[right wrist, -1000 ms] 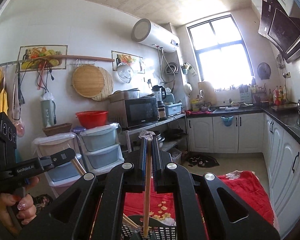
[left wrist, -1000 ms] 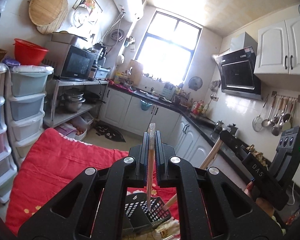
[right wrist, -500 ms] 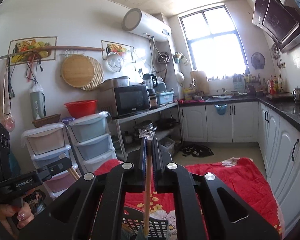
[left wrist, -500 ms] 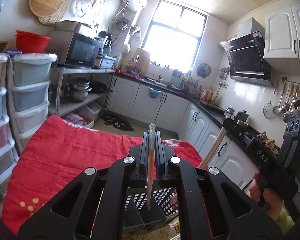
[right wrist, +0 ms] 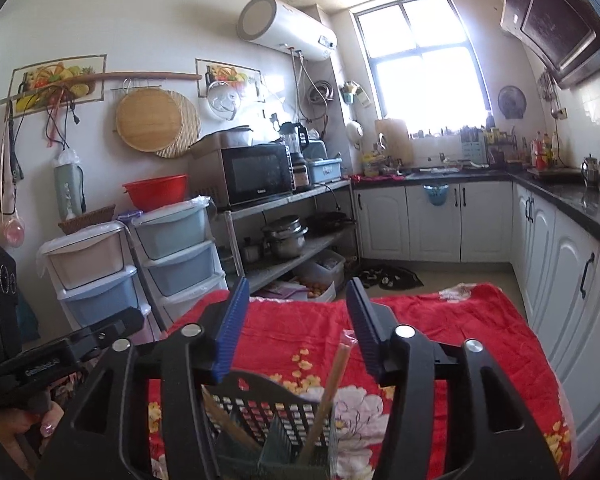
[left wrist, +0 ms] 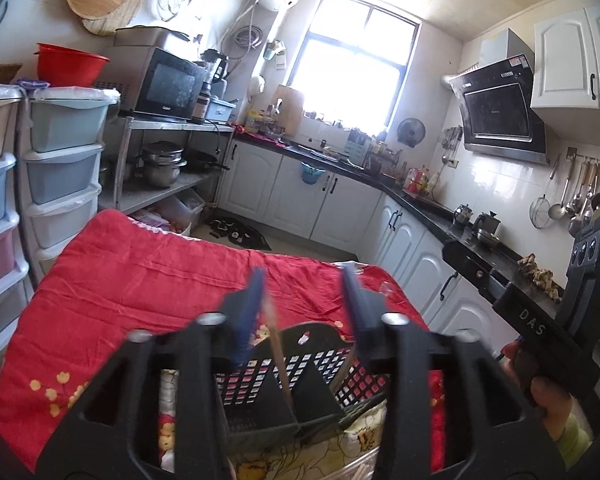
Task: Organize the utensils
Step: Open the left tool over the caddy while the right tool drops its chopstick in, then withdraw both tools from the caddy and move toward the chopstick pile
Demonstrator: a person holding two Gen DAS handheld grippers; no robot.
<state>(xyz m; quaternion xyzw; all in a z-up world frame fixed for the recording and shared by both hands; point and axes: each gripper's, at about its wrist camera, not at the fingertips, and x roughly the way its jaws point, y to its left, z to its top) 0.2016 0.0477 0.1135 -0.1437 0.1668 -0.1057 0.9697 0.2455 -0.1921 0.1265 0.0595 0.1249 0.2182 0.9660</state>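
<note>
Both grippers lowered, opening | chopsticks [right wrist: 328,396] seemingly loose in basket [right wrist: 271,400]

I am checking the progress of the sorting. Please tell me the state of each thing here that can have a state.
Left tool: jaws opening, chopstick loose between them, pads not touching it.
Right tool: jaws opening, nothing gripped.
Wooden chopstick: standing tilted in the basket.
Black utensil basket: upright on the red cloth.
</note>
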